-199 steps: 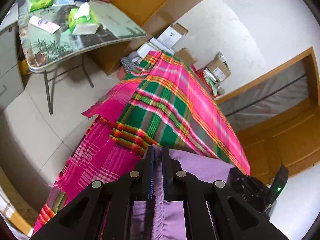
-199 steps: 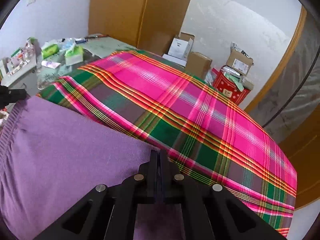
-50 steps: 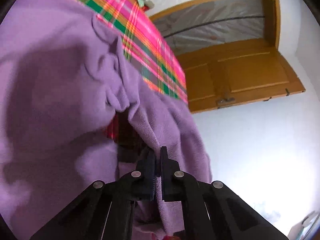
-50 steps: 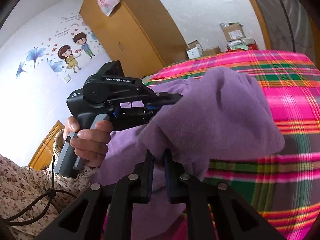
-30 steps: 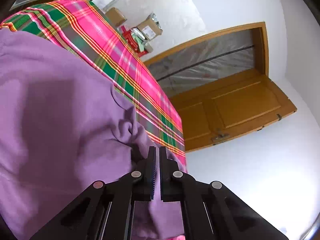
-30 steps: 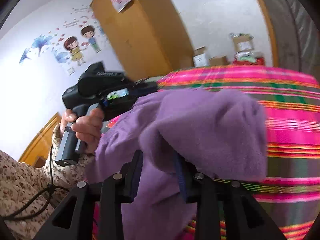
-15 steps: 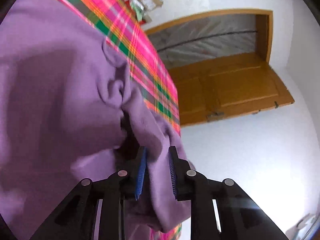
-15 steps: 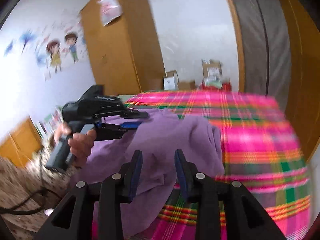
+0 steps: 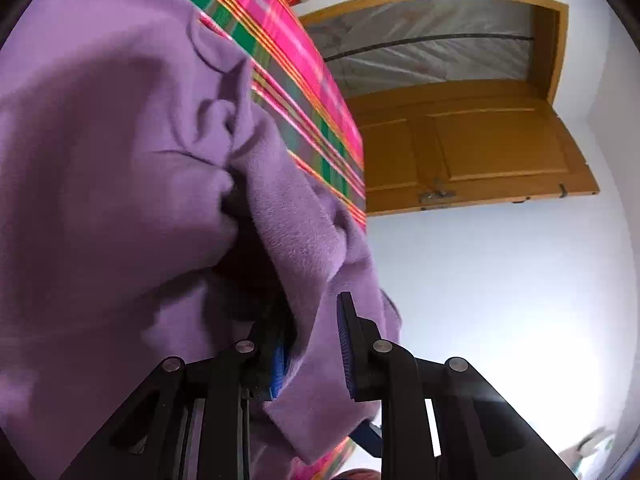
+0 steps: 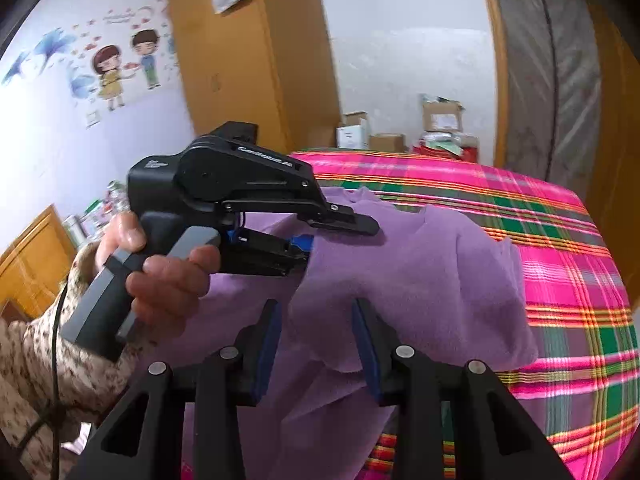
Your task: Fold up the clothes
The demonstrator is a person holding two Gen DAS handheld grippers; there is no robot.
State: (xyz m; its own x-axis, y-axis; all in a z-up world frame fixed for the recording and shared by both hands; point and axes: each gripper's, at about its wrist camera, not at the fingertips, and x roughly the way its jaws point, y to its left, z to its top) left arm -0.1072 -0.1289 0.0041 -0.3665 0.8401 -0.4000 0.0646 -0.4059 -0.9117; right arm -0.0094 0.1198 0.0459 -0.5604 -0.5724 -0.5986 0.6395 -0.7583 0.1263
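Our left gripper [image 9: 312, 340] with fingers spread apart, a fold of the purple garment [image 9: 120, 160] loose between them, our right gripper [image 10: 316, 336] likewise parted over the garment's bunched edge, garment heaped on the plaid cloth [image 10: 560, 264] beyond our fingertips.

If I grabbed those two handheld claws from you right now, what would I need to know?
Left claw: open, fleece between its jaws but not pinched.
Right claw: open, straddling the fold's near edge, gripping nothing.
Purple fleece garment: lies doubled over on the plaid bedspread, one bulky fold made, edges uneven and rumpled.
Done: first fold laid down and both claws opened.
Left: probably smooth the layers, square the edges, then fold again into a neat bundle. Whether sleeves are tucked in cannot be told from here.
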